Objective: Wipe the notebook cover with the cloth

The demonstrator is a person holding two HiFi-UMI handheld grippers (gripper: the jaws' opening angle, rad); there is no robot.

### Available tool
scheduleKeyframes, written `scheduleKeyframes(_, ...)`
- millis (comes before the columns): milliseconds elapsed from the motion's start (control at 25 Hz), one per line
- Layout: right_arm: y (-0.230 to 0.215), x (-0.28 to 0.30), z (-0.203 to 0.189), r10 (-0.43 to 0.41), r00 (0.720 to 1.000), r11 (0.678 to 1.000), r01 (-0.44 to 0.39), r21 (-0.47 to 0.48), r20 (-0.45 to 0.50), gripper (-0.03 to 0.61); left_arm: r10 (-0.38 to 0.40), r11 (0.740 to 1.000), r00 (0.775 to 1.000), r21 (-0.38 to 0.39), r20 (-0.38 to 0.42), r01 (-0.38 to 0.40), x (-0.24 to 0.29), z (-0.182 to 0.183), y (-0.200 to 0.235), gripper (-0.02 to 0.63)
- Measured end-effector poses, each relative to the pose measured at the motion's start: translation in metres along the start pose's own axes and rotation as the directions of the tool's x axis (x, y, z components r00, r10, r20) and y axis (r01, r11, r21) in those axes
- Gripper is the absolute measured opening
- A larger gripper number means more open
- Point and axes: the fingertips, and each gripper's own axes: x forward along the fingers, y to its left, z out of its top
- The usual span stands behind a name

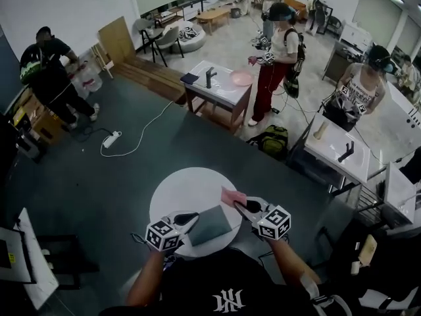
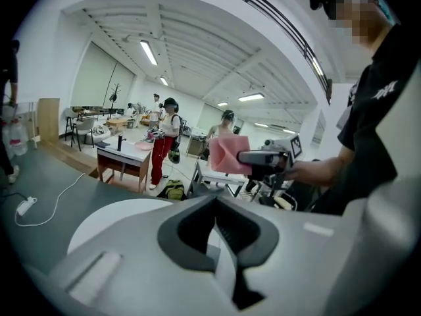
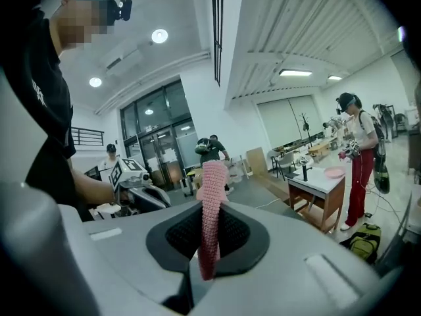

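L tongs sit low at the near-left edge of the round white desk. The tips are right by the left edge of the notebook, but I can't tell if they touch it. In the left gripper view these tongs are narrow, w/ just a slit between the black pads. A sliver of pale desk shows through it & nothing is gripped there.

R tongs are clamped on the pink cloth. In the right gripper view the tongs pinch the cloth edge-on. It stands upright between the pads & pokes out past the tips. From the left gripper view the cloth reads as a flat pink square. It's held up in the air by the R tongs, off the desk.

The notebook has a grey-green cover & lies flat at the near edge of the desk, between the 2 tongs. The cloth is up by its far-right corner, not on the cover.

Other people stand at other desks across the room.
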Motion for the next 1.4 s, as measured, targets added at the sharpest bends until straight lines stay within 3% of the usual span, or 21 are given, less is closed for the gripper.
scheduleKeyframes(400, -0.057, 0.051, -0.048, 0.067, 0.989, 0.998, -0.069, -0.011, -0.129, 0.012, 0.117, 0.989, 0.990, -0.080, -0.084, -0.124, 0.029, -0.049, 0.048, 0.005)
scheduleKeyframes(760, -0.091, 0.104, -0.130, 0.054, 0.973, 0.998, -0.056, -0.003, -0.223, 0.012, 0.171, 0.976, 0.969, -0.100, -0.179, -0.191, 0.063, -0.121, 0.094, 0.015)
scheduleKeyframes(1000, -0.104, 0.138, -0.194, 0.043, 0.947, 0.999, -0.049, -0.011, -0.318, 0.012, 0.186, 0.967, 0.944, -0.121, -0.272, -0.225, 0.073, -0.181, 0.115, 0.036)
scheduleKeyframes(1160, -0.105, 0.147, -0.226, 0.033, 0.925, 0.996, -0.064, -0.070, -0.378, 0.012, 0.211, 0.962, 0.920, -0.097, -0.330, -0.255, 0.072, -0.214, 0.114, 0.046)
scheduleKeyframes(1400, -0.107, 0.159, -0.269, -0.026, 0.898, 0.965, -0.091, -0.244, -0.439, 0.012, 0.235, 0.960, 0.889, -0.050, -0.393, -0.276, 0.074, -0.254, 0.114, 0.044)
